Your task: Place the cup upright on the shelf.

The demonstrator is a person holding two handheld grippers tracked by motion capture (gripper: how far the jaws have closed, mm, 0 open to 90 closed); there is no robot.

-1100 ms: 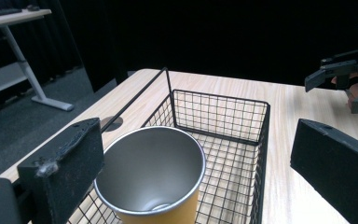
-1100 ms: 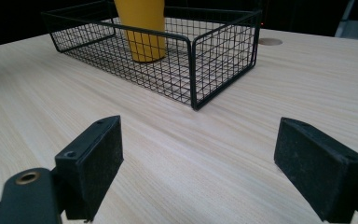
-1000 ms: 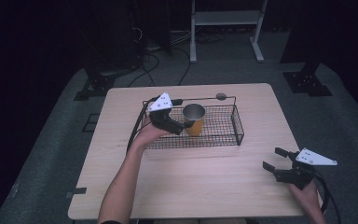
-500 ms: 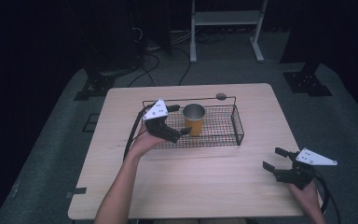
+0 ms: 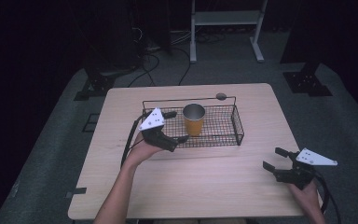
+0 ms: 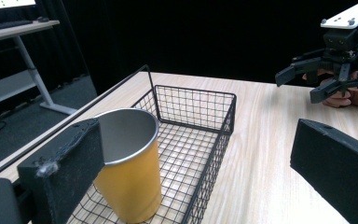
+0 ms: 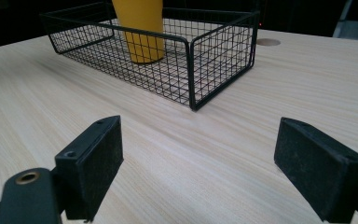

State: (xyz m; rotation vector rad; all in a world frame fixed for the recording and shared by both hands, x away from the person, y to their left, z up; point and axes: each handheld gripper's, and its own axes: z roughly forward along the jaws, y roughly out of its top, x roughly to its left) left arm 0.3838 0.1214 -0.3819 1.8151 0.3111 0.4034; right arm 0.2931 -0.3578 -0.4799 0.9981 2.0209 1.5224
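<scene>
Your left gripper (image 5: 174, 127) sits at the near-left corner of the wire basket (image 5: 237, 128), jaws spread wide and holding nothing. One jaw hangs over the basket's mesh just beside the yellow cup (image 5: 194, 120); the other lies outside the basket's near wall. The cup stands upright inside the basket, left of its centre. Your right gripper (image 5: 275, 160) rests well apart from the basket, near the table (image 5: 205, 186) edge, jaws likewise spread. Risk: closing now would likely trap the basket wall or tip the cup.
</scene>
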